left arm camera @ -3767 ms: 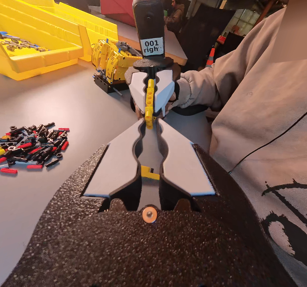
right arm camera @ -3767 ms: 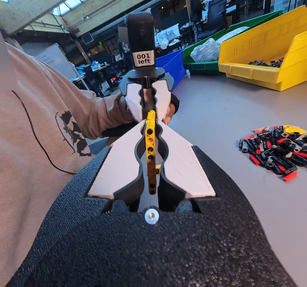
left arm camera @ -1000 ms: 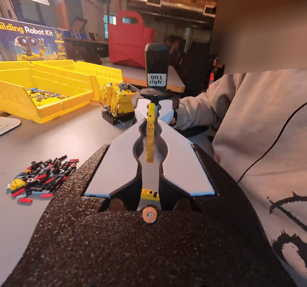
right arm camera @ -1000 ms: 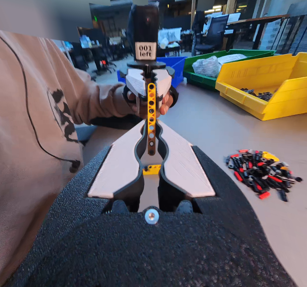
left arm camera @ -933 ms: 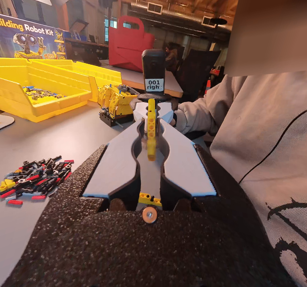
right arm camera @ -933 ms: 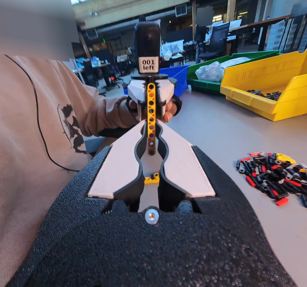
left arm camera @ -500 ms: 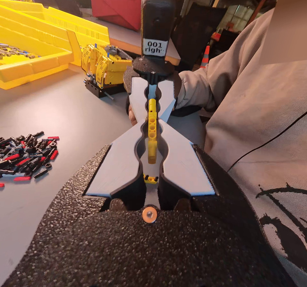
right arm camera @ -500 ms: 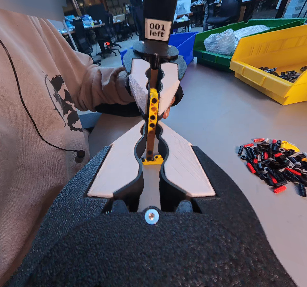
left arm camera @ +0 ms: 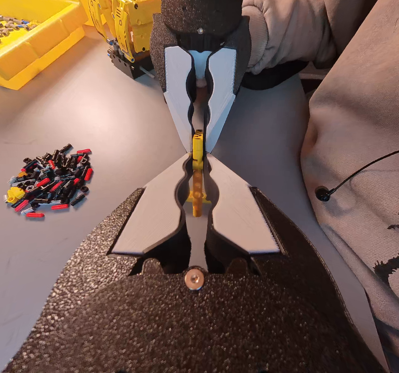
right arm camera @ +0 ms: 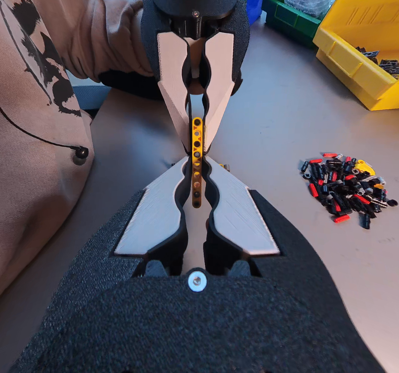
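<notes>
A long yellow beam with holes (left arm camera: 197,144) runs lengthwise between my two grippers, which meet tip to tip just above the grey table (left arm camera: 97,114). My left gripper (left arm camera: 197,158) is shut on the beam. The right gripper (left arm camera: 197,149) faces it from above in this view. In the right wrist view my right gripper (right arm camera: 197,158) is shut on the same beam (right arm camera: 197,133), and the left gripper (right arm camera: 197,148) pinches its far end. A small yellow piece (left arm camera: 203,199) lies on the table under the beam.
A pile of black and red pins (left arm camera: 51,181) lies to one side, also in the right wrist view (right arm camera: 345,187). A yellow model vehicle (left arm camera: 123,17), yellow bins (left arm camera: 32,45) (right arm camera: 356,49), a green bin (right arm camera: 287,17). The person's beige sweatshirt (left arm camera: 345,125) is close by. About 20 cm separates my right fingertips from the yellow model vehicle (left arm camera: 123,17).
Both grippers, still holding the beam between them, have tipped down and come lower toward the table. They now sit closer tip to tip.
</notes>
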Demonstrator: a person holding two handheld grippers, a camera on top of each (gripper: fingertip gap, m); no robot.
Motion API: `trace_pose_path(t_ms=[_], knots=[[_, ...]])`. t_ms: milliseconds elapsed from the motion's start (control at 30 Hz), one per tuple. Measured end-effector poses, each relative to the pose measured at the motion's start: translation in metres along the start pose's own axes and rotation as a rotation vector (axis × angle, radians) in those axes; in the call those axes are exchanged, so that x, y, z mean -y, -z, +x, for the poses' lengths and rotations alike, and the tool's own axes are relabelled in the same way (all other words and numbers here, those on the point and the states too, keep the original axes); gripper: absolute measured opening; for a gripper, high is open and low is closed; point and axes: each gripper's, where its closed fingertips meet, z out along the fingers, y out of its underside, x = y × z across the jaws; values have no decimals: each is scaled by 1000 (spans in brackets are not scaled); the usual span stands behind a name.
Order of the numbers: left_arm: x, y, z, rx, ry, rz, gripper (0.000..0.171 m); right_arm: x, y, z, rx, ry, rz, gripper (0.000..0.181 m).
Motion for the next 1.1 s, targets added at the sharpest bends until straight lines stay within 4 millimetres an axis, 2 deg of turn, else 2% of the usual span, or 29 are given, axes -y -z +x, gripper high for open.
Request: trace_pose_path(t_ms=[167, 267, 333, 400, 467, 567, 633, 733, 800, 833, 867, 900, 933, 967, 1000, 1067, 1100], knots=[[15, 11, -7, 54, -55, 119, 7, 20, 11, 7, -19, -18, 135, 8], [13, 13, -21, 239, -247, 71, 7, 33, 27, 21, -99, -9, 211, 20], [15, 17, -35, 408, -372, 34, 7, 38, 37, 37, -188, -57, 244, 29], [14, 25, -53, 591, -503, -25, 7, 42, 48, 55, -269, -177, 301, 32], [12, 34, -68, 752, -638, -101, 7, 39, 47, 64, -271, -353, 321, 38], [14, 40, -79, 878, -767, -161, 7, 34, 27, 54, -120, -632, 362, 40], [17, 38, -79, 914, -857, -179, 7, 32, 15, 52, -37, -816, 414, 42], [19, 23, -69, 900, -972, -198, 7, 33, 10, 59, 32, -999, 502, 39], [18, 15, -65, 895, -1010, -212, 8, 29, 10, 64, 29, -1055, 527, 19], [16, 12, -66, 881, -1006, -222, 10, 27, 11, 65, 32, -1065, 534, 18], [13, 10, -65, 839, -967, -210, 20, 25, 13, 66, 38, -1072, 538, 11], [13, 10, -65, 809, -885, -175, 25, 26, 19, 69, 33, -1062, 556, 7], [15, 11, -61, 750, -770, -107, 42, 26, 26, 73, 11, -1020, 558, 7], [20, 13, -58, 681, -602, -21, 57, 30, 33, 75, -8, -944, 554, 7], [27, 15, -52, 572, -409, 89, 66, 37, 42, 72, 4, -848, 560, 7], [47, 27, -41, 327, -45, 325, 64, 47, 50, 62, 24, -659, 518, 7], [49, 32, -41, 227, 93, 381, 66, 48, 49, 54, 36, -574, 476, 7]])
